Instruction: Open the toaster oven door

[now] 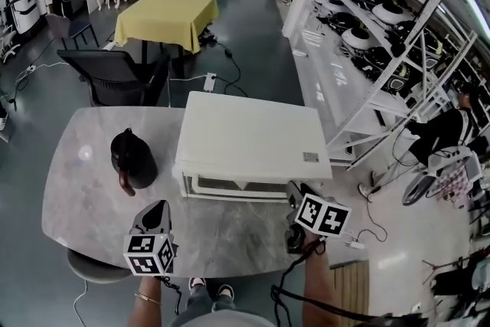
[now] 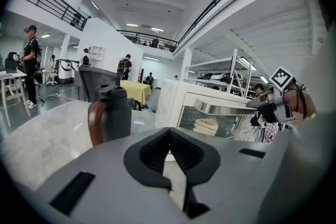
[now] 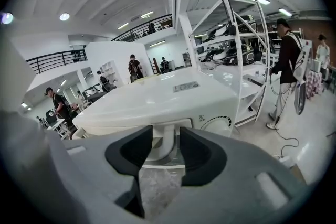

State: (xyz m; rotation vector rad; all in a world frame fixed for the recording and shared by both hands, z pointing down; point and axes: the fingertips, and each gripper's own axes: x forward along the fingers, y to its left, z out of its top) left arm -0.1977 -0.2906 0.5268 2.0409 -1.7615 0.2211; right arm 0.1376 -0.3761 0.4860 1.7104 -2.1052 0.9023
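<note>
Risk at the door handle: slip or skid, door not yet open.

Toaster oven (image 1: 249, 138) sits mid-tabletop (image 1: 92, 203): white glossy box, glass door closed, polished metal handle (image 2: 220, 108) across the door's top. Right gripper (image 3: 167, 135) jaws narrowly apart, straddling the handle's white end post, with no firm pinch visible. Left gripper (image 2: 168, 132) jaws together, empty, low over the tabletop. Judgement: a hold at the far end of a smooth bar may slide off, and the unbraced oven may skid on the slick marble-look surface. Matte black jug (image 1: 134, 157) stands near the oven's left side.
</note>
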